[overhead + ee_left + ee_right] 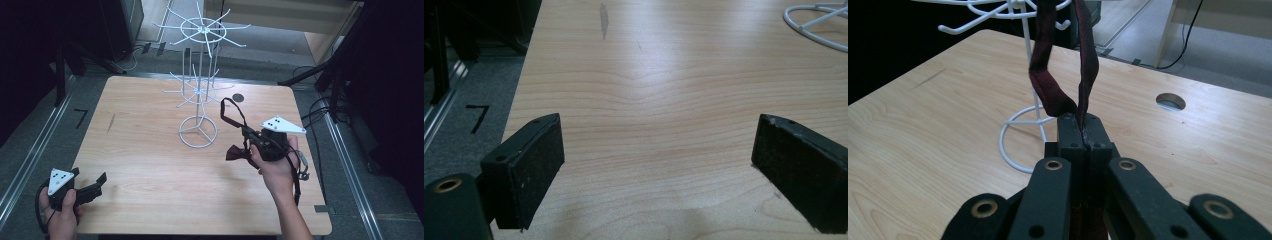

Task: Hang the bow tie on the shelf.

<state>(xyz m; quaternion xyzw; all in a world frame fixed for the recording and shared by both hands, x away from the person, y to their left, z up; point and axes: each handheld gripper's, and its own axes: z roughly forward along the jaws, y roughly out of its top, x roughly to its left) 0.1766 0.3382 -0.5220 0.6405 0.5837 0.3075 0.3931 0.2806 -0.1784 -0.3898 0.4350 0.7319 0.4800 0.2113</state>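
My right gripper [1083,131] has its jaws pressed together, pinching the dark red strap [1045,75] of a bow tie [235,151]; the strap's loop rises above the jaw tips, while the bow hangs below the gripper, just over the wooden table [150,160]. Just beyond the loop I see the white wire rack [199,90], its ring base resting on the table. My left gripper [659,165] sits at the table's near left corner, well apart, jaws spread wide with nothing between them.
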